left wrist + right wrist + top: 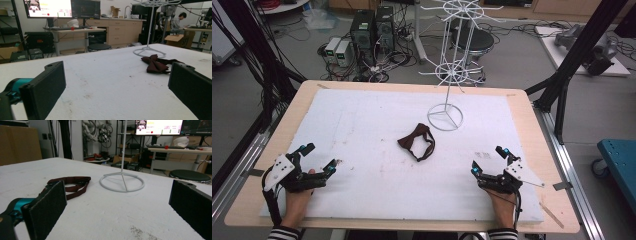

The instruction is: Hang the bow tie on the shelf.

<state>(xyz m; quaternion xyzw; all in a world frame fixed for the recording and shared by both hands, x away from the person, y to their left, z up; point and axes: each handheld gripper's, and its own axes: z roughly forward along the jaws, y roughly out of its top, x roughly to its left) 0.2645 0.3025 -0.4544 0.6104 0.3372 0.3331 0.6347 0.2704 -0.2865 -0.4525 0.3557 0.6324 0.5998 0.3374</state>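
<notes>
Bow tie [417, 142] lies midway between both wide-spread fingers [331, 167], well apart.

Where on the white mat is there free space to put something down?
The white mat is bare between the left claw and the bow tie, also between the bow tie and the right claw, and along the far left edge. It is crowded only near the middle and far right, where the bow tie lies close to the ring base of the white wire stand.
</notes>
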